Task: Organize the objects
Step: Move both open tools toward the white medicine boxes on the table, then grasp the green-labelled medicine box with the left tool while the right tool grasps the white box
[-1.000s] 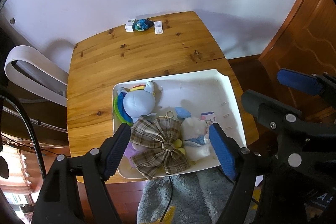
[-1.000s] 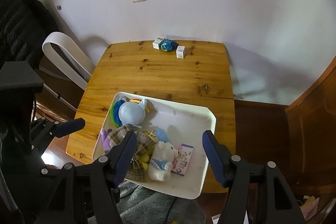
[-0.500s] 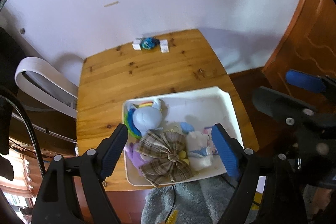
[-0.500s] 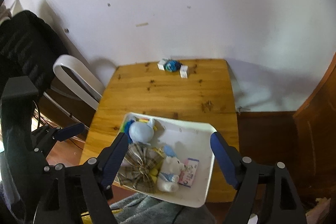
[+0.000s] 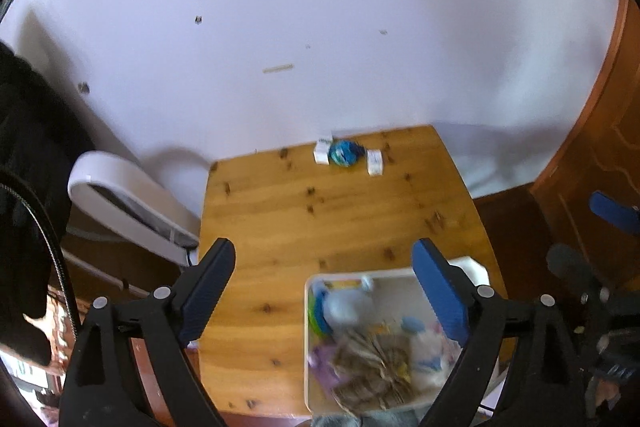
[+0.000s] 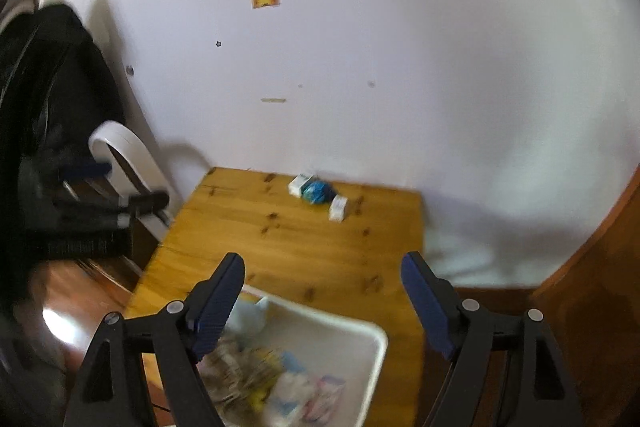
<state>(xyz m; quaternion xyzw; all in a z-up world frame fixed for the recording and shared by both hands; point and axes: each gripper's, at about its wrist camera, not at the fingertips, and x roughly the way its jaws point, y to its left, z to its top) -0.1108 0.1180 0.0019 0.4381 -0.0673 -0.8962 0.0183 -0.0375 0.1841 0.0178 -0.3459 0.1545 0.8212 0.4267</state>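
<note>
Standing against white wall (image 5: 360, 27): wooden table (image 5: 340, 211).

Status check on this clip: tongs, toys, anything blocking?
Left tongs open, empty. Right tongs open, empty. Toys in white tray. Two boxes and blue bundle by wall; nothing blocking.

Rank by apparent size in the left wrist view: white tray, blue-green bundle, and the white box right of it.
1. white tray, by far.
2. blue-green bundle.
3. white box, only slightly smaller than the bundle; unsure.
</note>
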